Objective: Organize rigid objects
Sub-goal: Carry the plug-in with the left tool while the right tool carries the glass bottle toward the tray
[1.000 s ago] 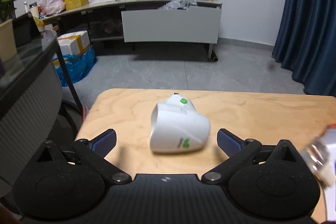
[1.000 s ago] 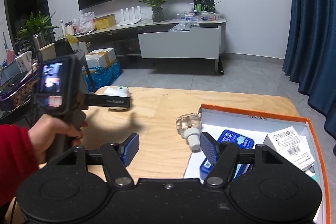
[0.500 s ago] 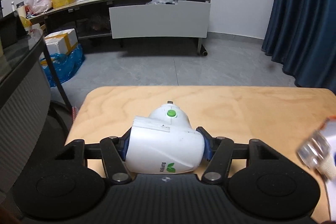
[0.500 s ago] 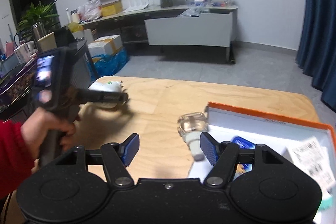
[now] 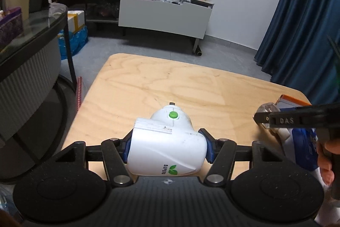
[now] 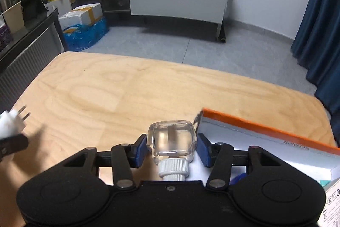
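A white plug-in device with a green button is held between the pads of my left gripper, which is shut on it just above the wooden table. Its prongs show at the left edge of the right wrist view. A clear square bottle with a white ribbed cap lies beside the orange-rimmed box. My right gripper straddles it, its jaws closing, with both blue pads against the bottle's sides. The left wrist view shows the same bottle under a right finger.
The box holds a blue packet and a white carton. A person's hand grips the right tool. A dark glass-topped side table stands left, a low media console behind, and blue curtains right.
My left gripper closed on the white device and carried it rightward. My right gripper dropped forward over the bottle and its jaws narrowed onto the bottle's sides.
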